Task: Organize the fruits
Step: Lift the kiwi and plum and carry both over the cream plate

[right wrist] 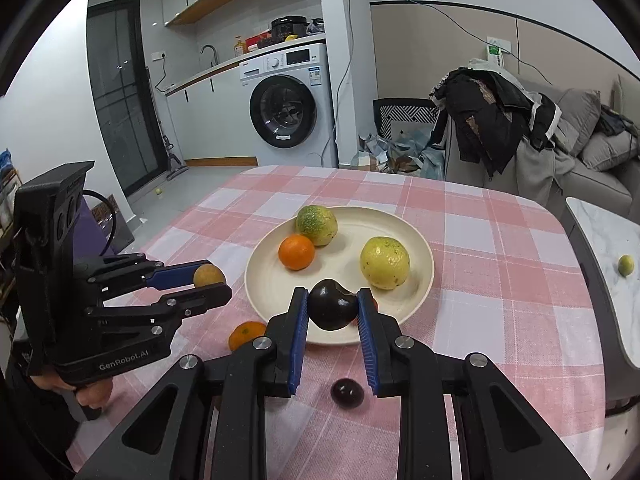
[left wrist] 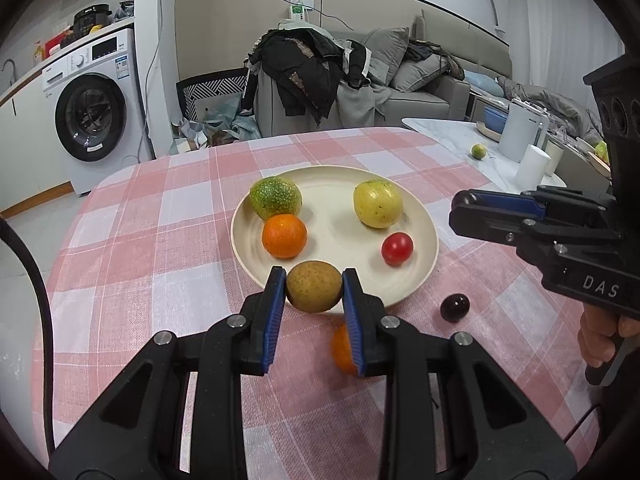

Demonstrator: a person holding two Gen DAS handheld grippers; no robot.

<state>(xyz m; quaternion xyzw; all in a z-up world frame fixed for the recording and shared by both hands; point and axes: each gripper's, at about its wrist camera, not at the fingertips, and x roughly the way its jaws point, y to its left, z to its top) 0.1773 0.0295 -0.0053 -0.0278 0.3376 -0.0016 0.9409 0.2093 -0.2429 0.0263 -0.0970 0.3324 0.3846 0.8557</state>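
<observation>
Bench (left wrist: pixel 132 248): covered by a pink-and-white checked cloth; carries the plate and the loose fruit.
Plate (left wrist: pixel 420 252): cream, round, mid-bench; holds a mottled green fruit (left wrist: pixel 275 197), a yellow-green fruit (left wrist: pixel 377 203), an orange (left wrist: pixel 284 236) touching the green one, and a red cherry tomato (left wrist: pixel 397 248).
Left gripper (left wrist: pixel 314 292): angled downward toward the near rim of the plate, blue-padded fingers (left wrist: pixel 275 312) clamped on either side of a speckled brown-green kiwi-like fruit (left wrist: pixel 314 286), held clear of the cloth.
Right gripper (right wrist: pixel 333 307): likewise tilted down at the plate's near edge, fingers (right wrist: pixel 299 332) pinching a dark plum-coloured fruit (right wrist: pixel 332 305) that hangs over the rim; seen side-on in the left wrist view, to the right of the plate.
Hands: part of one hand (left wrist: pixel 596 340) wrapped round the right gripper's handle at the right edge of the left view; part of the other (right wrist: pixel 94 394) under the left gripper's handle in the right view.
Small orange (right wrist: pixel 246 334): on the cloth just beside the plate's near-left edge, below the left gripper.
Dark round fruit (left wrist: pixel 455 307): on the cloth near the plate's near-right edge, under the right gripper's fingers in its own view.
Lime-coloured fruit (left wrist: pixel 478 151): on a separate white marble-topped table (left wrist: pixel 444 132), well apart.
</observation>
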